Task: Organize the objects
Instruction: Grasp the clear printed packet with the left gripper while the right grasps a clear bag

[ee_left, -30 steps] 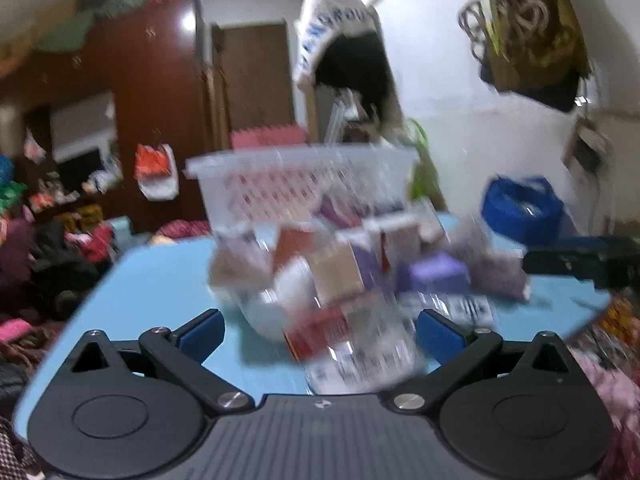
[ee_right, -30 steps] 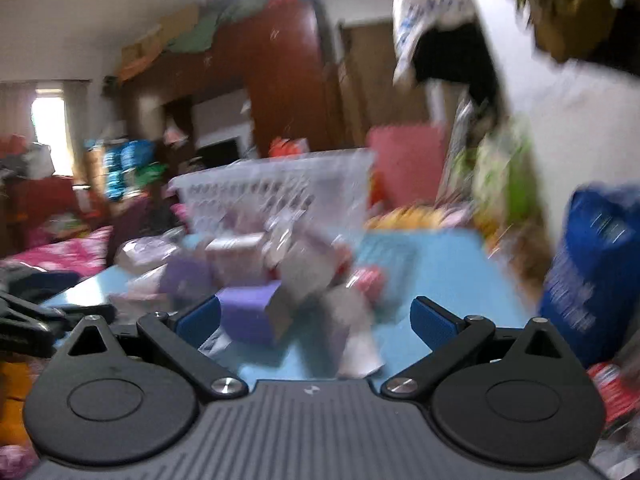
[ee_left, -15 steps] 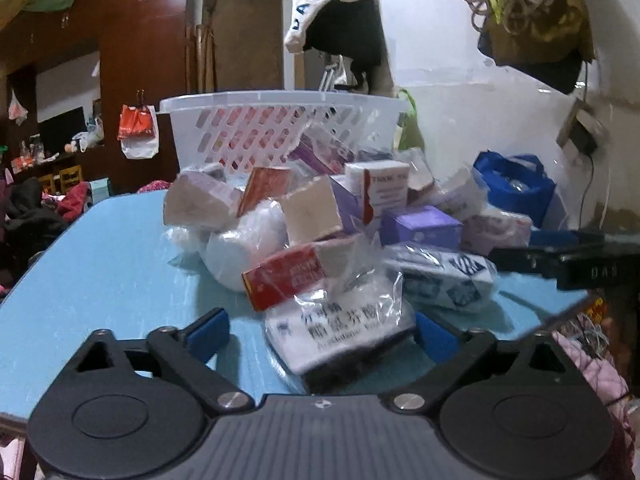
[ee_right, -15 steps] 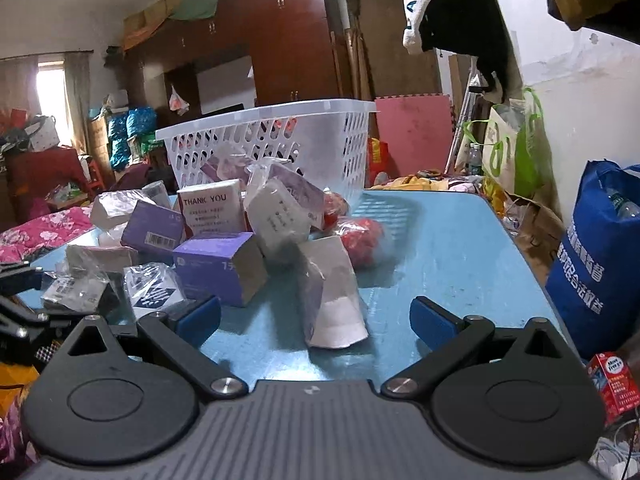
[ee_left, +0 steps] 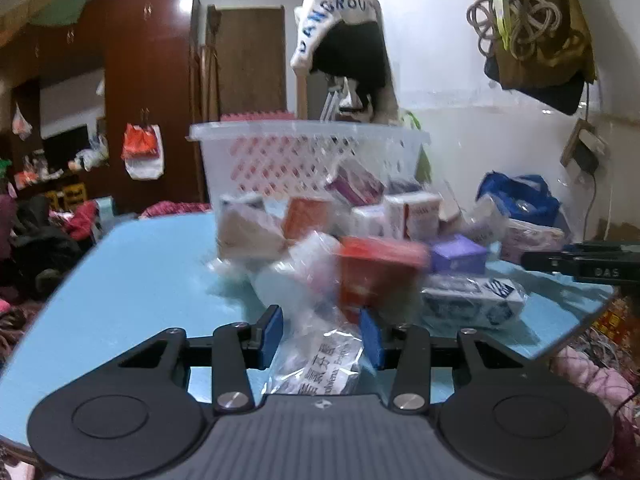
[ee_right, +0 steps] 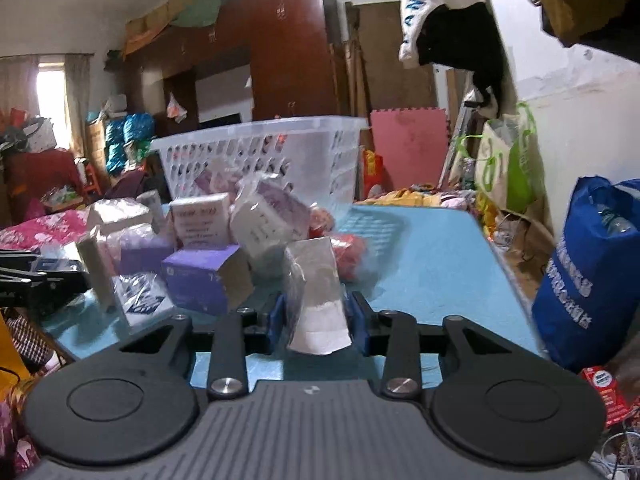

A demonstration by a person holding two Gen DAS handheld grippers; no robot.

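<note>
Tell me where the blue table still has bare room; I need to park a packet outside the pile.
Two bare patches of the blue table: the right side in the right wrist view, between the white basket and the table's right edge; and the left side in the left wrist view, left of the pile of boxes and packets. The middle, in front of the basket, is crowded.

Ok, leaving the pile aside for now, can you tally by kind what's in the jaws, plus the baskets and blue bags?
Bagged packets held in jaws: 2, the printed packet in the left gripper and the white packet in the right gripper
White basket: 1
Blue bag: 1
Total: 4
</note>
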